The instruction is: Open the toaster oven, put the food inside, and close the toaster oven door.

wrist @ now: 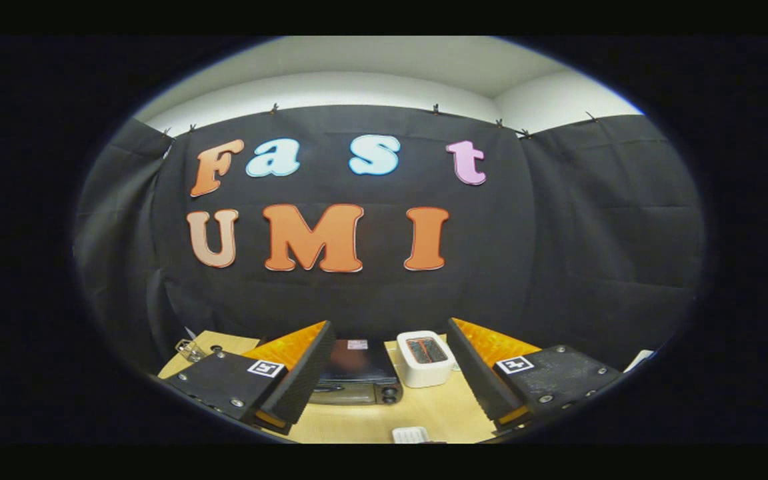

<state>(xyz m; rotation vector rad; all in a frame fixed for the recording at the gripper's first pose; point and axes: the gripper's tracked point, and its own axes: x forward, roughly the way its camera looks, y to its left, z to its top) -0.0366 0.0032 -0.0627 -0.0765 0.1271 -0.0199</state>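
Two fingers of the gripper spread wide, nothing held. Oven sits on the table just ahead between them, door shut, toaster just beside it. Small white item nearest, between the fingers; cannot tell what.

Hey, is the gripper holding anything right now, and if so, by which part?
Nothing is held. The gripper is open, its fingers spread apart above the table, with the toaster oven and a white toaster beyond them.

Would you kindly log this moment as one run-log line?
gripper: open, above table | black toaster oven: beyond fingers, door unclear | white slot toaster: beside it
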